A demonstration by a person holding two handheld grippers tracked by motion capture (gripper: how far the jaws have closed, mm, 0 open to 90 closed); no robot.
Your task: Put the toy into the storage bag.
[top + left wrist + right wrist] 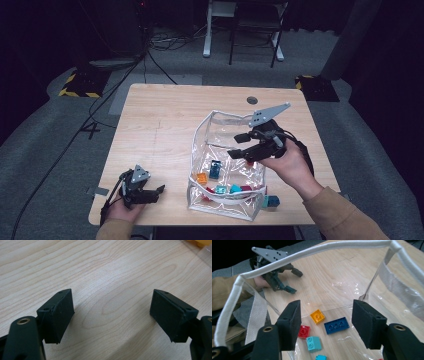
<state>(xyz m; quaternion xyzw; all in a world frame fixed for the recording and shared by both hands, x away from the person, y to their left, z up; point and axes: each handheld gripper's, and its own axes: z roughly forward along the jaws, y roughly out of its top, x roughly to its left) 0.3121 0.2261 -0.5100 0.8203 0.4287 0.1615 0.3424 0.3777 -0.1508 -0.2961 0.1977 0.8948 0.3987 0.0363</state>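
1. Work in hand, judged from the layout: loading small plastic building bricks into the clear plastic bag with white fabric trim (226, 131), open-topped on the pale wooden table (155, 130).
2. Already inside, lying on the bag's floor: orange two-stud brick (317, 316), dark blue flat brick (336, 325), red brick (304, 331), light teal brick (314, 343), with a further teal corner at the bottom edge of the right gripper view.
3. Right gripper (325, 323) held over the bag's mouth, jaws wide apart and gripping nothing; bricks visible below through the gap, none touching the pads. Reads as a piece just dropped in.
4. Left gripper (112, 315) resting near the table's front left corner, well apart from the bag, jaws spread wide over bare wood, nothing between them.
5. Still outside: one teal brick (271, 201) on the table just beside the bag's front right corner. Likely the last to go in.
6. Estimate: mostly finished; remaining, picking up that outside piece and dropping it through the opening.
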